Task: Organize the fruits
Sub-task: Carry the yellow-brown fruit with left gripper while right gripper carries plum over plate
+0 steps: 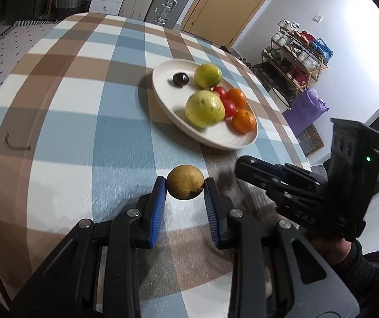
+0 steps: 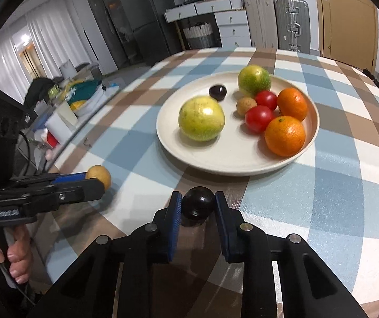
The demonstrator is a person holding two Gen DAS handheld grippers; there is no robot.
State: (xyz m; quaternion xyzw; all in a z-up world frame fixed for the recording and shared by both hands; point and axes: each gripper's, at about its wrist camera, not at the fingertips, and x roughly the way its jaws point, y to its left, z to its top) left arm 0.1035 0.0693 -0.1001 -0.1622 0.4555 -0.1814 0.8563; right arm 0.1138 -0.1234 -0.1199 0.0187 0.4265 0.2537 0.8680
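My left gripper [image 1: 185,185] is shut on a small brown-yellow fruit [image 1: 185,182] and holds it just above the checked tablecloth, short of the white plate [image 1: 163,98]. My right gripper [image 2: 198,204] is shut on a small dark plum [image 2: 198,203] near the plate's front rim [image 2: 231,169]. The plate holds two yellow-green fruits [image 2: 201,118], two oranges [image 2: 284,135], two red tomatoes [image 2: 258,118], a dark plum [image 2: 217,91] and a small brown fruit [image 2: 246,106]. The right gripper also shows in the left wrist view [image 1: 245,168], and the left gripper in the right wrist view [image 2: 98,182].
The round table [image 1: 57,106] has a blue, brown and white checked cloth. A short bit of string [image 1: 16,144] lies on its left side. Suitcases [image 2: 291,23], drawers and a shoe rack [image 1: 295,58] stand beyond the table edges.
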